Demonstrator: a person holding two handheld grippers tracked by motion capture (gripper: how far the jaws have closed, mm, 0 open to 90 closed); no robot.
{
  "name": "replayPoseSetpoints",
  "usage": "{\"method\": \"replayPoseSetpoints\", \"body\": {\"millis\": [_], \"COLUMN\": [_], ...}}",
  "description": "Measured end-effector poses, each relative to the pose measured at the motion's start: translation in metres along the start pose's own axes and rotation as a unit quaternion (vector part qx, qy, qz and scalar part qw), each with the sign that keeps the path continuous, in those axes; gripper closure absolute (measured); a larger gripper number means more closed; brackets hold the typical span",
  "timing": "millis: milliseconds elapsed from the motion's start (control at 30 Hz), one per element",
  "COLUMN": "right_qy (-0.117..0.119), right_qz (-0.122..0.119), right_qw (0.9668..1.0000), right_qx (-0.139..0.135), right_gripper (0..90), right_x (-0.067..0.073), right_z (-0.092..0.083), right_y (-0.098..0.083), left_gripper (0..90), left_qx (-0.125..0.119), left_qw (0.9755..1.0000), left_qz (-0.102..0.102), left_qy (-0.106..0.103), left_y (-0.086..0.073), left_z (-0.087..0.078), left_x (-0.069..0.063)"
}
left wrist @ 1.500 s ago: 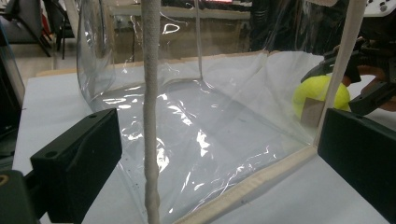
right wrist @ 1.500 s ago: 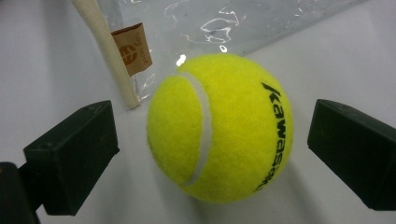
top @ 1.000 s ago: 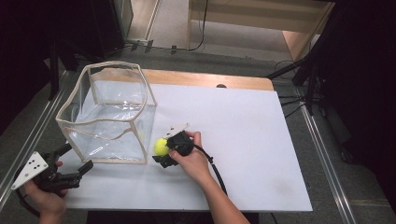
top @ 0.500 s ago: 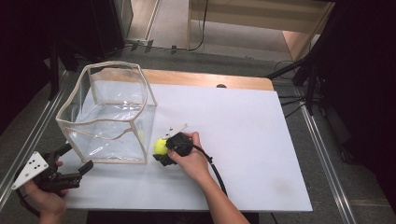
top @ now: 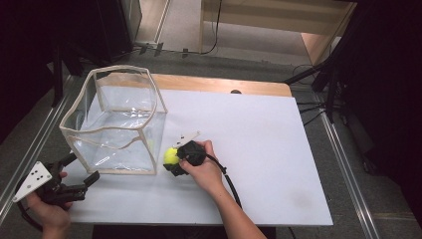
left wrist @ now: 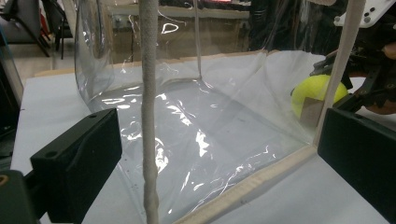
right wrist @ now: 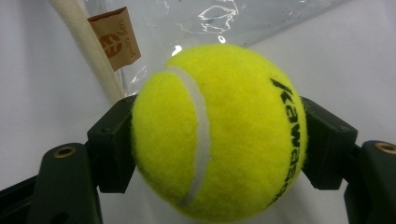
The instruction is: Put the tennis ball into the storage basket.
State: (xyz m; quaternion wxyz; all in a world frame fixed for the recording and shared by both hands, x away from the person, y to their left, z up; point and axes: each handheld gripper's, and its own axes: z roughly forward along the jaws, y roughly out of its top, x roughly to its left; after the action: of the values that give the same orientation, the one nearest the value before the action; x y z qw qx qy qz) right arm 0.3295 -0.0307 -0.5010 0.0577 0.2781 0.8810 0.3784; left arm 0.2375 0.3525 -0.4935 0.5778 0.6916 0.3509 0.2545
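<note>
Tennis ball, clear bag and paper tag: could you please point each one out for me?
Tennis ball (right wrist: 219, 135), right gripper view, middle of its felt.
Clear bag (top: 152, 102), high view, cream rim at its near right corner.
Paper tag (right wrist: 114, 37), right gripper view, its printed face.

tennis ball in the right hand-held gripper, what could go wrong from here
1. The tennis ball is round and held only at its two sides, so it could squirt out.
2. It sits close against the soft clear bag; lifting may snag the cream rim, and the left hand-held gripper is open, steadying nothing.
</note>
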Motion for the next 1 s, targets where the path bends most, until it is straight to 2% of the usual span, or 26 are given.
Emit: {"method": "replayPoseSetpoints", "body": {"millis": [267, 600, 1000], "right_qy": [0.002, 0.013, 0.015], "right_qz": [-0.003, -0.007, -0.007], "right_qw": [1.0, 0.9998, 0.9996], "right_qx": [-0.004, -0.013, -0.021], "right_gripper": [23.9, 24.0, 23.9], "right_x": [0.0, 0.0, -0.002], "right_z": [-0.004, -0.016, -0.028], "right_y": [0.004, 0.016, 0.026], "left_gripper": [0.1, 0.1, 0.1], "left_qx": [-0.001, -0.002, 0.0], "left_qw": [1.0, 1.0, 1.0], "left_qz": [-0.001, -0.001, -0.001], "left_qy": [0.0, 0.0, 0.0], "left_y": [0.0, 0.0, 0.0], "left_z": [0.0, 0.0, 0.0], "left_x": [0.0, 0.0, 0.0]}}
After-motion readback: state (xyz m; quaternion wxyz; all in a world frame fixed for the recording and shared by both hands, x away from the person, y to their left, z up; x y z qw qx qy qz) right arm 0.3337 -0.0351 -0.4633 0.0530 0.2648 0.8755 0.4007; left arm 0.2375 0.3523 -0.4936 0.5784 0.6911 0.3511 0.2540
